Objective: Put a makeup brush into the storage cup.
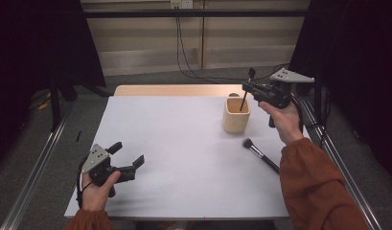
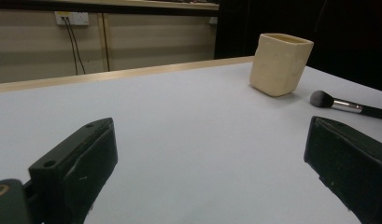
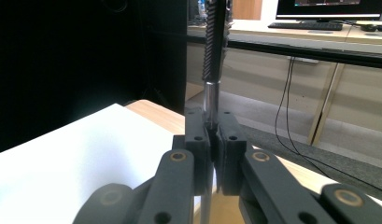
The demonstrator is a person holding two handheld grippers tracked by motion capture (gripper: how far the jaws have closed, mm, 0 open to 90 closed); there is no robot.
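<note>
Nearest the high camera, my left hand-held gripper [image 1: 128,154] sits low over the front left of the tabletop [image 1: 174,143], its black jaws spread wide with nothing between them. It aims across the pale, matte surface toward the far right, and in the left gripper view the cup [image 2: 280,63] and the powder brush [image 2: 350,106] both lie well ahead of it.

Moving right, the cup [image 1: 236,115] is a cream, round-cornered holder with thick, dull walls, standing upright near the far right of the tabletop. Just in front of it lies the powder brush [image 1: 260,154], flat on the surface, soft dark bristle head toward the cup, metal ferrule and black handle running back toward my right sleeve [image 1: 318,187].

Further right, my right hand-held gripper [image 1: 247,88] hovers over the cup's mouth, jaws clamped tight on a thin spiral brush [image 1: 245,93]. Its long axis stands nearly upright, leaning slightly: lower end dipping into the cup, upper end above the jaws. In the right gripper view the shaft [image 3: 210,100] is shiny metal at the pinch and dark, twisted bristle higher up.

I judge the coming move turns on that vertical line: the cup is directly beneath the held brush, so opening the jaws should drop it straight in. The right hand is far nearer.
</note>
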